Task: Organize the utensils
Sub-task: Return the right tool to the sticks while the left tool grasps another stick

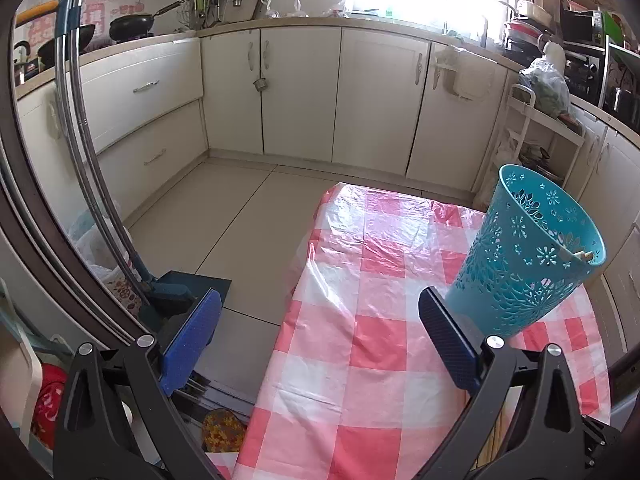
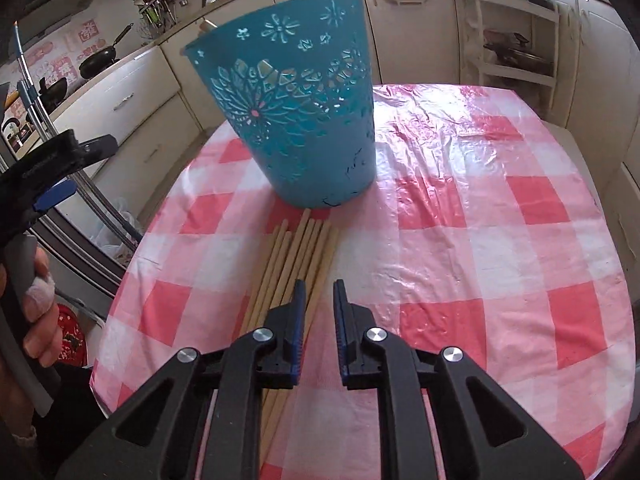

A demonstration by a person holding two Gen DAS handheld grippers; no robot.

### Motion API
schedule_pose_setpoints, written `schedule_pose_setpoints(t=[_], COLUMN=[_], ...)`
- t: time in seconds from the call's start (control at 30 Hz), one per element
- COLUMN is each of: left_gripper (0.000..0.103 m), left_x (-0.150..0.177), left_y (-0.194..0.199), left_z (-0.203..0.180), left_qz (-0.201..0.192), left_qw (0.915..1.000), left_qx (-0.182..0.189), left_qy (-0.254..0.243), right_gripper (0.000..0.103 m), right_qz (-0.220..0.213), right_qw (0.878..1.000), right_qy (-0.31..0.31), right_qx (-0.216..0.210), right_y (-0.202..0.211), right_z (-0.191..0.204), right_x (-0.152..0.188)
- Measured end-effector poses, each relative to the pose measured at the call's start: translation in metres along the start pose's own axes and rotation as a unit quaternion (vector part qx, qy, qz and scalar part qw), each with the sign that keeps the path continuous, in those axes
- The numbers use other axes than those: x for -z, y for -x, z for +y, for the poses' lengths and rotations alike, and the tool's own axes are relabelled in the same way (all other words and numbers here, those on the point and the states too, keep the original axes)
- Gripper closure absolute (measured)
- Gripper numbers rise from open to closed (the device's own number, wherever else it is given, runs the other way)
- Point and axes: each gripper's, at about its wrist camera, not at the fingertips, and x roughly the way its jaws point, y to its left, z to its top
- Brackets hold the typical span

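A teal cut-out plastic holder [image 2: 296, 120] stands on the pink-and-white checked tablecloth [image 2: 500, 240], with a wooden stick tip showing at its rim [image 1: 580, 255]. Several wooden chopsticks [image 2: 296, 256] lie side by side on the cloth just in front of the holder. My right gripper [image 2: 319, 292] hovers over their near ends, its jaws a narrow gap apart and empty. My left gripper [image 1: 320, 312] is wide open and empty at the table's left edge, with the holder [image 1: 528, 256] just beyond its right finger. It also shows at the left of the right wrist view [image 2: 60, 176].
The table's left edge drops to a tiled floor [image 1: 224, 216]. White kitchen cabinets [image 1: 300, 92] run along the back. A white rack [image 2: 516, 40] stands beyond the table's far end. A mop and dustpan [image 1: 176, 288] lean at the left.
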Motion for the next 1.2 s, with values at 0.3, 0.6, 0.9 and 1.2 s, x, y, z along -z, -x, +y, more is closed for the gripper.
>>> schedule_pose_setpoints(t=[0.3,0.6,0.9,1.2], left_gripper=[0.008,0.008,0.008,0.008], left_x=[0.001,0.017,0.073,0.087], left_y=[-0.002,-0.016,-0.034,-0.043], left_z=[-0.006,-0.025,-0.078,-0.093], left_qz=[0.006,0.057,0.151,0.164], left_qw=[0.9999,0.9961,0.9741,0.9725], left_qx=[0.007,0.021,0.084,0.077], left_qy=[-0.011,-0.065,-0.146,-0.146], right_gripper=[0.089,0.095,0.095,0.095], right_qz=[0.018,0.025,0.021,0.014], right_qw=[0.999,0.994,0.994,0.997], right_qy=[0.024,0.094,0.096,0.071], right_qx=[0.028,0.049,0.051,0.025], right_y=[-0.019,-0.016,-0.001,0.001], right_z=[0.008,0.002,-0.037,-0.044], right_x=[0.013,0.02,0.026,0.024])
